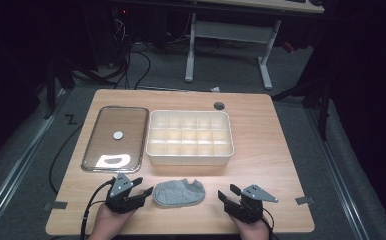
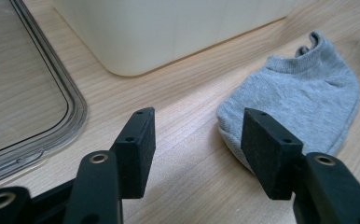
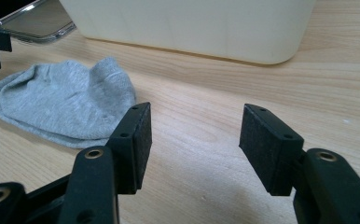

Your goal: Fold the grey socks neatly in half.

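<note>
A grey ankle sock (image 1: pixel 179 193) lies flat near the table's front edge, between the two grippers. My left gripper (image 1: pixel 142 187) rests just left of it, open, with bare wood between its pads. In the left gripper view (image 2: pixel 197 135) the sock (image 2: pixel 299 98) lies behind the right pad, apart from it. My right gripper (image 1: pixel 227 194) sits a short way right of the sock, open and holding nothing. In the right gripper view (image 3: pixel 194 133) the sock (image 3: pixel 61 102) lies off to the left, its cuff raised.
A cream box (image 1: pixel 189 158) divided into several compartments stands behind the sock at mid table. A clear lid (image 1: pixel 106 125) with a white disc (image 1: pixel 118 135) on it lies to the box's left. A cable hole (image 1: pixel 219 106) is near the far edge.
</note>
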### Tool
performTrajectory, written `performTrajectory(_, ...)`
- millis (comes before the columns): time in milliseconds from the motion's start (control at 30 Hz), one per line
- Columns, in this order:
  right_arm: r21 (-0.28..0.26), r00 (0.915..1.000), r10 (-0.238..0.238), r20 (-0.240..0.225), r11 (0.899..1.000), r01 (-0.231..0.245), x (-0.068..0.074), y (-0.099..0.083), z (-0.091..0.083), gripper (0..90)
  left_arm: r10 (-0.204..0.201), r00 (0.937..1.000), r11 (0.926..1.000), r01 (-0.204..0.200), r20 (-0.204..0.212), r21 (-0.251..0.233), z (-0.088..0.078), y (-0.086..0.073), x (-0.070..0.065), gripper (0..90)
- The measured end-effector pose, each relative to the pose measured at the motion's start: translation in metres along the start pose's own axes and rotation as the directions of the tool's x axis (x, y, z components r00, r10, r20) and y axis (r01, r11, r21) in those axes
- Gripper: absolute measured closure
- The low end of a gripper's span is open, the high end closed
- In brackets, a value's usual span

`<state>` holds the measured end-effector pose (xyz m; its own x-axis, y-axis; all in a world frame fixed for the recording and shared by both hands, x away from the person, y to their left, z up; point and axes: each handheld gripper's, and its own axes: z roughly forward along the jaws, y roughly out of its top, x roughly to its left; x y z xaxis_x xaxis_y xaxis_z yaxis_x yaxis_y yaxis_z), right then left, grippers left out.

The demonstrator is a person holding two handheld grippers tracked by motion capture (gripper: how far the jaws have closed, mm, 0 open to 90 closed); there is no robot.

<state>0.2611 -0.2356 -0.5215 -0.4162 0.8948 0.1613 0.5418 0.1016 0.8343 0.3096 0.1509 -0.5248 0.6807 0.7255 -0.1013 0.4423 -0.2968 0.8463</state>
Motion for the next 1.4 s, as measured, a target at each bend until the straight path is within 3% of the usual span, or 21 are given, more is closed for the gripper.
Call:
performTrajectory(200, 0.020, 0.9978, -0.001, -0.066, 1.000, 0.003, 0.011, 0.003, 0.004, 50.4, 0.010, 0.9998, 1.0000, -0.010, 0.018, 0.001, 0.001, 0.002, -0.006, 45.2)
performTrajectory(233, 0.023, 0.9931, 0.013, -0.117, 1.000, -0.010, 0.019, 0.007, 0.006, 53.4, 0.020, 0.9993, 0.9998, -0.020, 0.031, -0.007, 0.001, 0.004, -0.014, 45.3)
performTrajectory(267, 0.023, 0.9931, 0.013, -0.117, 1.000, -0.010, 0.019, 0.007, 0.006, 53.4, 0.020, 0.9993, 0.9998, -0.020, 0.031, -0.007, 0.001, 0.004, -0.014, 45.8)
performTrajectory(300, 0.033, 0.9921, -0.007, -0.125, 0.999, 0.011, 0.027, 0.010, 0.009, 56.5, 0.032, 0.9986, 0.9995, -0.032, 0.042, -0.005, 0.001, 0.006, -0.018, 48.2)
performTrajectory(367, 0.053, 0.9918, -0.017, -0.126, 0.998, 0.024, 0.036, 0.013, 0.014, 57.0, 0.091, 0.9933, 0.9958, -0.090, 0.071, -0.016, 0.004, 0.012, -0.036, 58.0)
performTrajectory(467, 0.067, 0.9915, -0.023, -0.128, 0.997, 0.032, 0.040, 0.014, 0.019, 57.0, 0.121, 0.9896, 0.9926, -0.121, 0.079, -0.002, 0.010, 0.019, -0.047, 65.3)
performTrajectory(500, 0.093, 0.9934, -0.018, -0.113, 0.995, 0.028, 0.042, 0.015, 0.027, 55.5, 0.147, 0.9865, 0.9886, -0.149, 0.072, 0.021, 0.020, 0.026, -0.056, 66.2)
performTrajectory(633, 0.129, 0.9970, -0.014, -0.077, 0.991, 0.024, 0.043, 0.017, 0.037, 50.7, 0.169, 0.9843, 0.9845, -0.171, 0.052, 0.039, 0.035, 0.038, -0.065, 67.3)
performTrajectory(667, 0.142, 0.9972, -0.016, -0.072, 0.990, 0.026, 0.042, 0.019, 0.041, 49.5, 0.185, 0.9822, 0.9800, -0.187, 0.035, 0.069, 0.047, 0.043, -0.069, 68.6)
performTrajectory(733, 0.152, 0.9977, -0.019, -0.065, 0.988, 0.028, 0.043, 0.020, 0.044, 49.4, 0.187, 0.9818, 0.9780, -0.189, 0.035, 0.088, 0.053, 0.043, -0.069, 69.7)
performTrajectory(767, 0.171, 0.9972, -0.029, -0.068, 0.985, 0.040, 0.044, 0.018, 0.048, 49.4, 0.195, 0.9805, 0.9715, -0.197, 0.026, 0.133, 0.061, 0.038, -0.069, 70.6)
performTrajectory(800, 0.171, 0.9972, -0.029, -0.068, 0.985, 0.040, 0.044, 0.018, 0.048, 49.4, 0.195, 0.9805, 0.9715, -0.197, 0.026, 0.133, 0.061, 0.038, -0.069, 72.1)
performTrajectory(833, 0.203, 0.9970, -0.039, -0.066, 0.978, 0.052, 0.047, 0.015, 0.051, 50.0, 0.178, 0.9835, 0.9697, -0.181, 0.031, 0.164, 0.065, 0.031, -0.067, 73.6)
performTrajectory(1100, 0.184, 0.9937, -0.068, -0.089, 0.979, 0.084, 0.054, 0.009, 0.050, 59.1, 0.190, 0.9818, 0.9729, -0.187, -0.010, 0.137, 0.059, 0.019, -0.067, 76.5)
performTrajectory(1267, 0.182, 0.9935, -0.068, -0.092, 0.980, 0.084, 0.057, 0.008, 0.051, 65.4, 0.191, 0.9817, 0.9729, -0.188, -0.007, 0.135, 0.056, 0.017, -0.066, 76.8)
performTrajectory(1400, 0.189, 0.9883, -0.077, -0.132, 0.977, 0.101, 0.059, 0.008, 0.052, 74.7, 0.197, 0.9805, 0.9716, -0.195, 0.001, 0.134, 0.051, 0.014, -0.065, 76.8)
